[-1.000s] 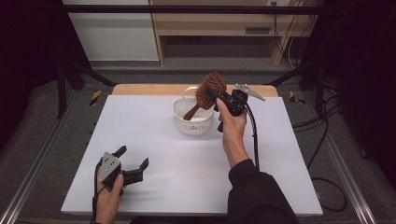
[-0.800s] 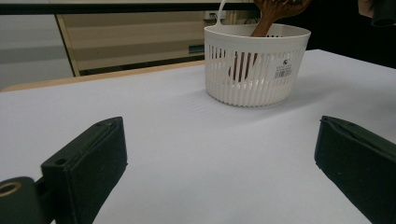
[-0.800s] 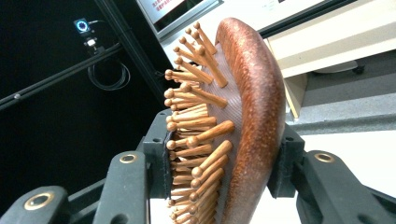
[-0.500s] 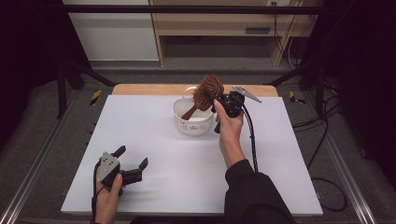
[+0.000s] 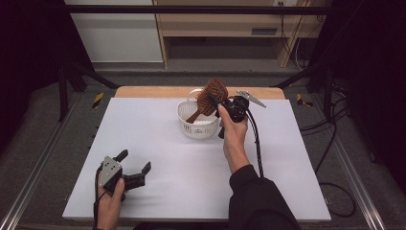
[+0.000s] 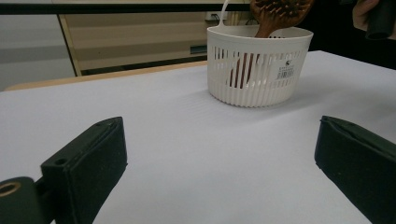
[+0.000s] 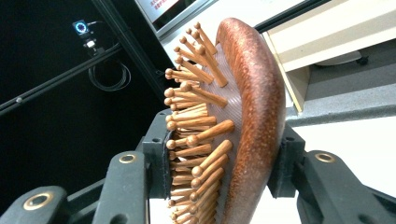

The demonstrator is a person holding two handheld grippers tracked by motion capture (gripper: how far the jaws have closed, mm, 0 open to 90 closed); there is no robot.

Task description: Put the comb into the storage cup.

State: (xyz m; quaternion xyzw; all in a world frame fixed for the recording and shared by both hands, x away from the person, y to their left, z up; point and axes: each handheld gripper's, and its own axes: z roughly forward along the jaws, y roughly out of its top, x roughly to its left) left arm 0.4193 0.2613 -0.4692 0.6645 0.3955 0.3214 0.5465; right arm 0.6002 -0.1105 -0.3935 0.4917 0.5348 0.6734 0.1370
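A brown wooden hairbrush (image 5: 210, 97) with wooden pegs stands tilted, its handle down inside a white slotted basket (image 5: 191, 125) at the far middle of the white table. My right gripper (image 5: 224, 106) is shut on the brush head, one jaw on the pegs, the other on the smooth back (image 7: 254, 116). My left gripper (image 5: 135, 166) rests open near the front left corner, nothing between its jaws. From the left gripper view the basket (image 6: 259, 70) stands ahead with the brush handle (image 6: 243, 70) showing through its slots.
The white table top (image 5: 158, 153) spreads between the two hands. A wooden strip (image 5: 143, 92) runs along its far edge. Black frame bars and cables flank both sides; a pale cabinet (image 5: 215, 28) stands behind.
The right hand has shifted the brush head very slightly; the handle stays in the basket. The left gripper has not moved.
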